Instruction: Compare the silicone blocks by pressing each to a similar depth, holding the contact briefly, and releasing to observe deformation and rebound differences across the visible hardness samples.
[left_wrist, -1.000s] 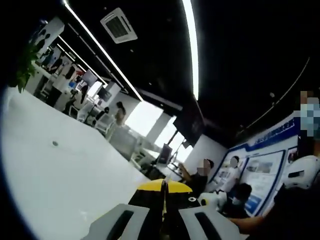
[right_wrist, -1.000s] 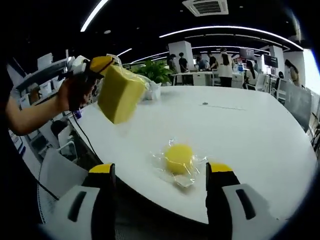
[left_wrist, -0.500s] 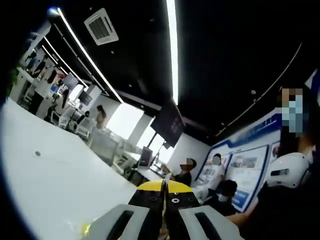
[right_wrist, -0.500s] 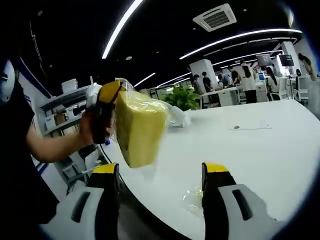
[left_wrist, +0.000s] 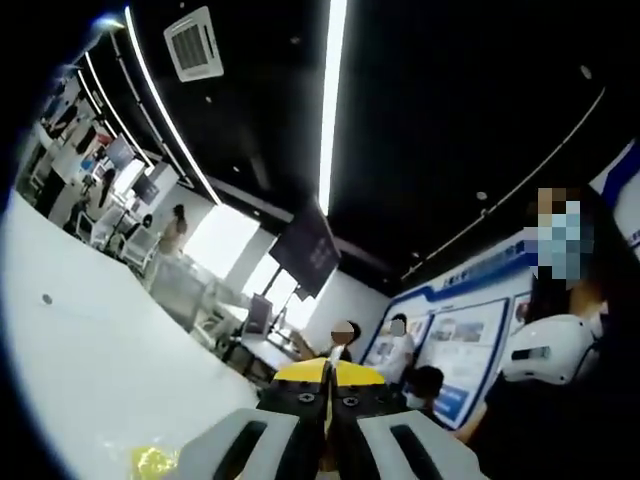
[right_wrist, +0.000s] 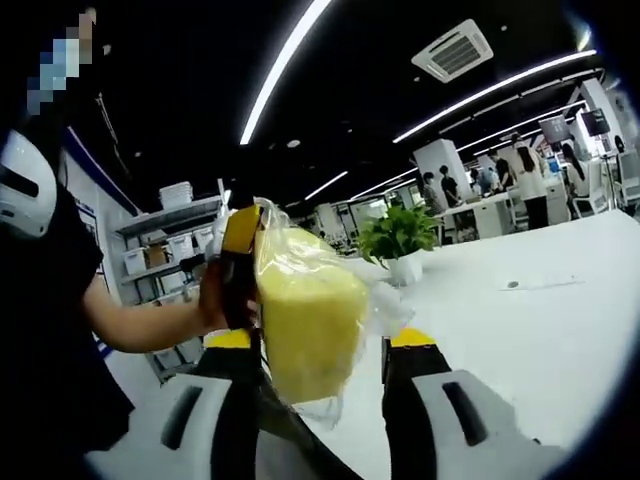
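A yellow silicone block (right_wrist: 312, 300) in clear plastic wrap hangs in the air above the table's edge. My left gripper (right_wrist: 240, 255), held by a hand (right_wrist: 213, 297), is pinched on the block's upper left side. In the left gripper view, the left gripper (left_wrist: 326, 372) has its yellow tips pressed together and the block is hidden. My right gripper (right_wrist: 320, 340) is open, one jaw on either side of the block's lower half and close to it. A round yellow sample in wrap (left_wrist: 150, 461) lies on the white table (left_wrist: 90, 370).
The white table (right_wrist: 530, 330) stretches away to the right, with a potted plant (right_wrist: 400, 235) at its far end. Storage shelves (right_wrist: 170, 235) stand behind the hand. Several people (left_wrist: 345, 340) sit beyond the table's far side.
The block has come closer and now sits between the right jaws, which have narrowed around it. Both views have tilted upward, so less of the table shows.
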